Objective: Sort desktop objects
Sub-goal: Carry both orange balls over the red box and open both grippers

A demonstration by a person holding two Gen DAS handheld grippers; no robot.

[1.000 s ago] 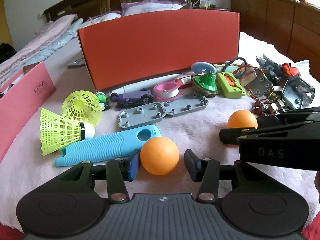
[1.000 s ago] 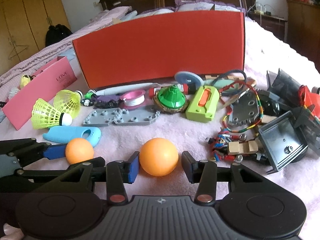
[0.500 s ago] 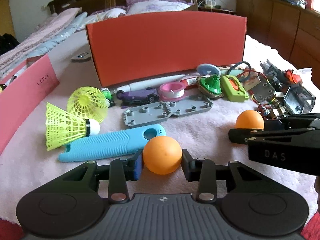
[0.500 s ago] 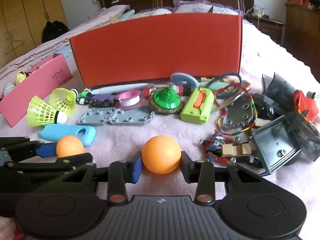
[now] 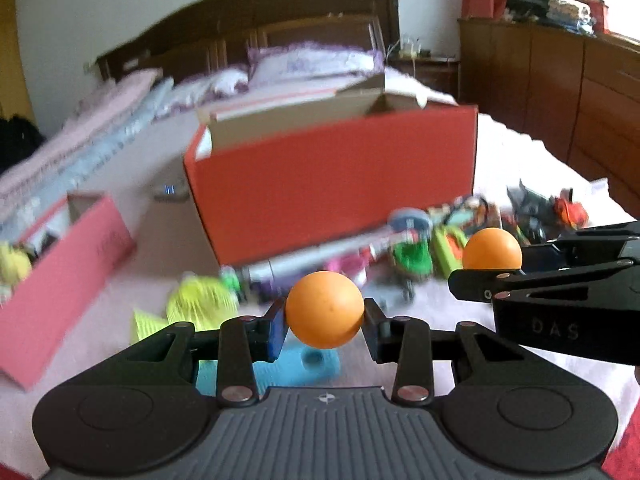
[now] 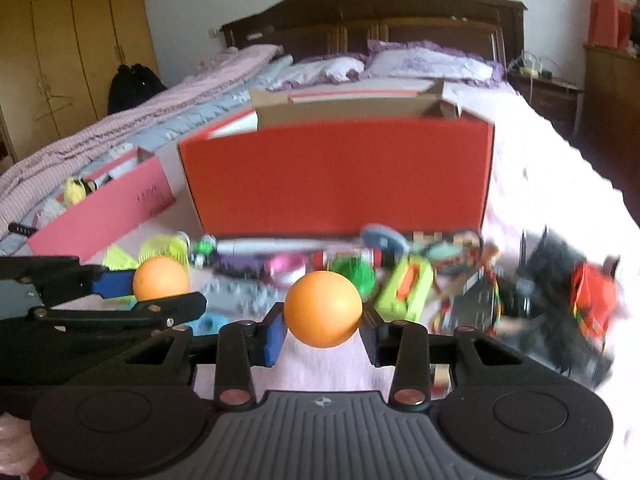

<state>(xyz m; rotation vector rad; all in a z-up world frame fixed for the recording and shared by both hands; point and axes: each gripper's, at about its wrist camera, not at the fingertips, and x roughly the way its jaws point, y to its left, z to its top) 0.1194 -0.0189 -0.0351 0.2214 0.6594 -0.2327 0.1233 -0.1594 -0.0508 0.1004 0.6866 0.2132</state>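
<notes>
- Red cardboard box [image 6: 336,176], open-topped, behind the clutter on the bed.
- Pink box [image 6: 104,216], left of it.
- Left gripper [image 5: 325,326], jaws partway closed, clamped on 1 orange ping-pong ball [image 5: 325,309], clear of the bedding.
- Right gripper [image 6: 323,326], likewise clamped on 1 orange ball [image 6: 323,308].
</notes>
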